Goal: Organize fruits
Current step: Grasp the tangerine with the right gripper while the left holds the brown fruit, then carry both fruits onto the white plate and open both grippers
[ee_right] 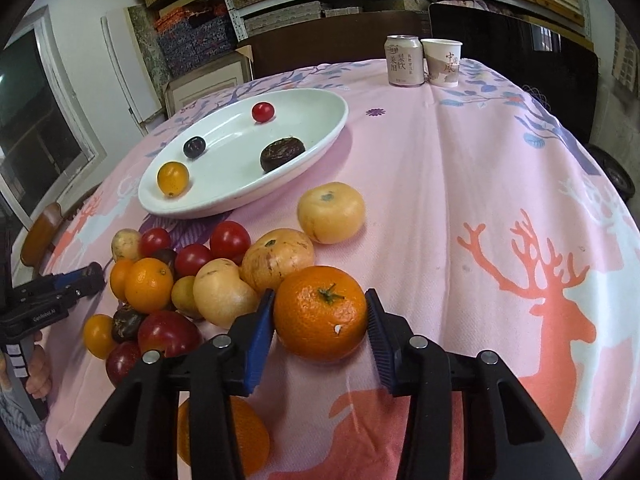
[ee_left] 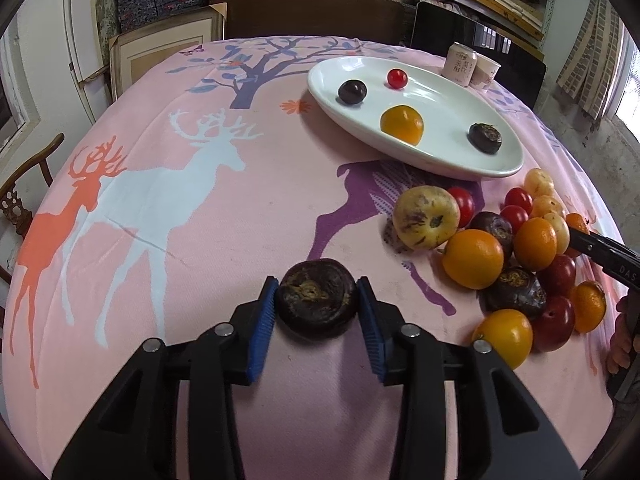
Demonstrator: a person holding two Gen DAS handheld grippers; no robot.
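Grippers clamped on fruit above the pink cloth

Both tools angle steeply down toward the table. The left gripper has its blue pads pressed on either side of a dark water chestnut, which sits between the fingertips over the deer-print tablecloth, apart from the heap of fruit to its right. The right gripper grips a mandarin by its flanks, stem side facing up, at the near edge of the fruit pile; the pads touch the peel on both sides. In the right wrist view the left tool reaches in from the left edge, a hand wrapped round its handle low in the corner. Beyond the pile lies the white oval plate, holding a cherry tomato, a dark plum, a small orange fruit and another water chestnut. At the far edge stand a can and a paper cup, touching each other
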